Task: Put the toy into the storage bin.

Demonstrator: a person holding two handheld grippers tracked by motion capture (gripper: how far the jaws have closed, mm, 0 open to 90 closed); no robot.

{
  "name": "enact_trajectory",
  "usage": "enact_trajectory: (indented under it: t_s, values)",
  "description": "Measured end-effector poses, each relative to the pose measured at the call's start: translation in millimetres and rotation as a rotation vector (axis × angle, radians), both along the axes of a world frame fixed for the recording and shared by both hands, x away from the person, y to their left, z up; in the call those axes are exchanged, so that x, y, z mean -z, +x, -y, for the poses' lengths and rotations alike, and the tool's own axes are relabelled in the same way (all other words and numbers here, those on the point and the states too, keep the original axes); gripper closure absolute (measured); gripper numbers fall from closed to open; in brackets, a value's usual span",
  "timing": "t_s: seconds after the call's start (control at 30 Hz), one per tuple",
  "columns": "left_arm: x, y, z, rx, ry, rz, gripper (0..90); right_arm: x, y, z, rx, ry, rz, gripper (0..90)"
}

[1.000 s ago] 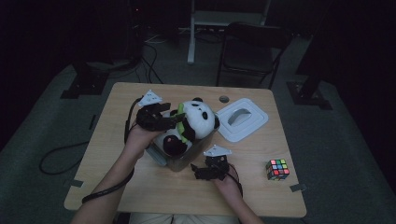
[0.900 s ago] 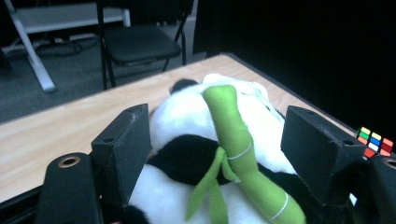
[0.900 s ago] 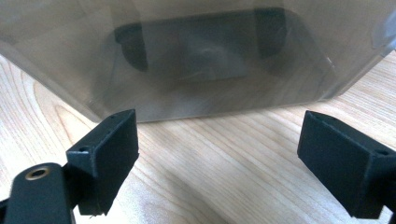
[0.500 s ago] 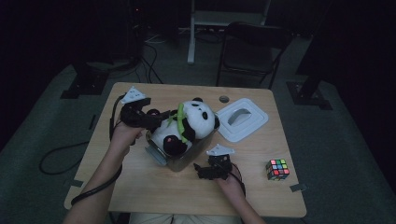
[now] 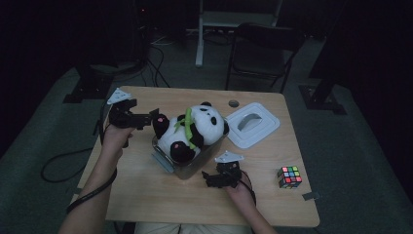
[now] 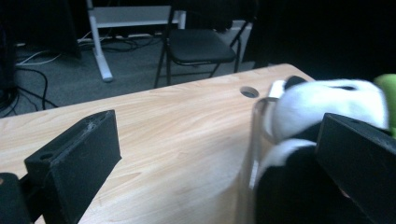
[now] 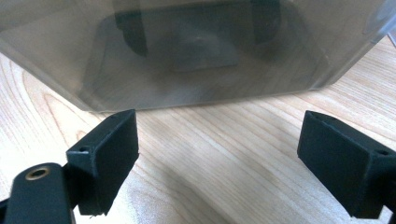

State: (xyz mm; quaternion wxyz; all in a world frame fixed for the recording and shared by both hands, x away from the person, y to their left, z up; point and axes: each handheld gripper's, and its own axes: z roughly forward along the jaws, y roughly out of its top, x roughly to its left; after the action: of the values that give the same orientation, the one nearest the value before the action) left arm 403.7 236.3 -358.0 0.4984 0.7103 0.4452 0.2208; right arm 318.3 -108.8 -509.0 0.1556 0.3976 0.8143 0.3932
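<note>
Panda packed, lid next

Our left gripper [image 5: 155, 117] has just opened off the black-and-white plush panda [image 5: 192, 130], now in the clear plastic box [image 5: 195, 165]; right gripper [image 5: 210, 179] waits wide, empty. Next we fetch the white lid [image 5: 252, 124].

L hand-held gripper [image 5: 146, 118] opened, left panda [image 5: 192, 130].

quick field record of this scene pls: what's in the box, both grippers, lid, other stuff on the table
container: clear box at table centre, open
contents: plush panda, sticking out above the rim
left gripper: jaws have just been opening, now wide, nothing between them, beside the panda's foot
right gripper: open, empty, on the table facing the box wall
lid: white lid, right of the box, apart from it
other: puzzle cube near the right edge
</note>
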Motion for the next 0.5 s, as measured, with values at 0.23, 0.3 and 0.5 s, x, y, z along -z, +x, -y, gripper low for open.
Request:
enact_trajectory:
  t_s: [0.23,0.3,0.5]
  values:
    - [39.0,20.4,-14.5,-0.039,0.009,-0.043,1.0,-0.6,1.7,1.4,0.003,0.003,0.001,12.3]
    - [52.1,25.1,-15.1,-0.050,0.024,-0.069,0.9,-1.3,2.0,1.7,0.005,0.006,0.000,12.2]
    - [84.5,36.4,-11.8,-0.070,0.040,-0.130,1.0,-3.9,3.4,2.3,0.009,0.007,0.008,12.3]
